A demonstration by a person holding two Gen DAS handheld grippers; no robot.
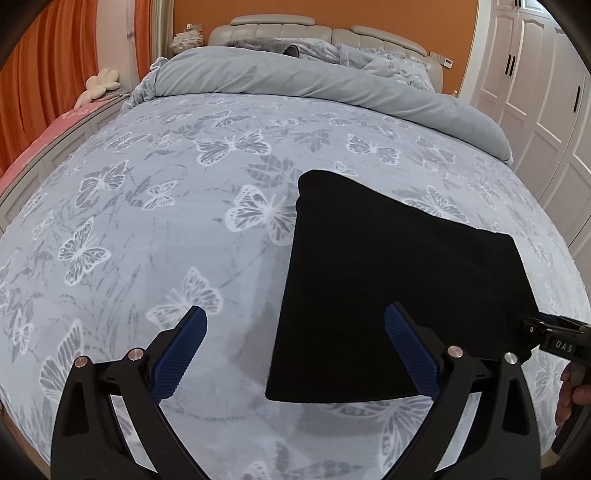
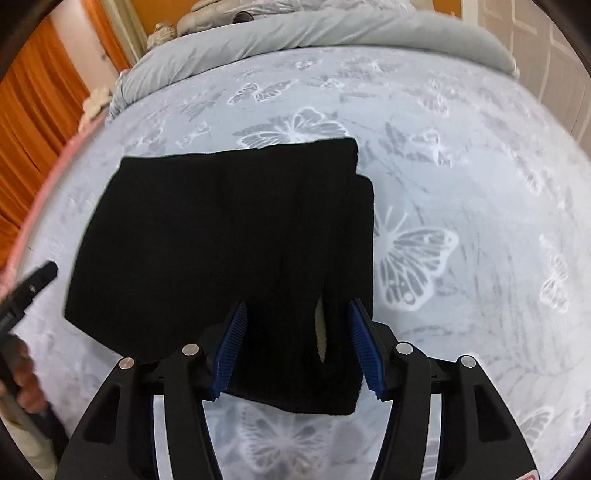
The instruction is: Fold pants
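The folded black fabric pants (image 2: pixel 221 236) lie on the butterfly-print bed (image 2: pixel 461 184) with their near-right corner between the released right claw (image 2: pixel 295 347), while the released left claw (image 1: pixel 291 350) hangs beside their left edge.

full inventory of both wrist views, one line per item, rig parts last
pants: 1, black, folded flat on the near part of the bed
bedspread: 1, pale blue with white butterflies, covers the bed
duvet: 1, plain grey-blue, bunched across the far end
headboard: 1, beige, padded, behind the duvet
curtain: orange, left of the bed
wardrobe doors: white, right of the bed
flower-shaped cushion: 1, cream, left of the bed
left tongs: black with blue pads, open, over the pants' left edge
right tongs: black with blue pads, open, astride the pants' near right corner, pads not pressing
hand: 1, on the left tongs' handle
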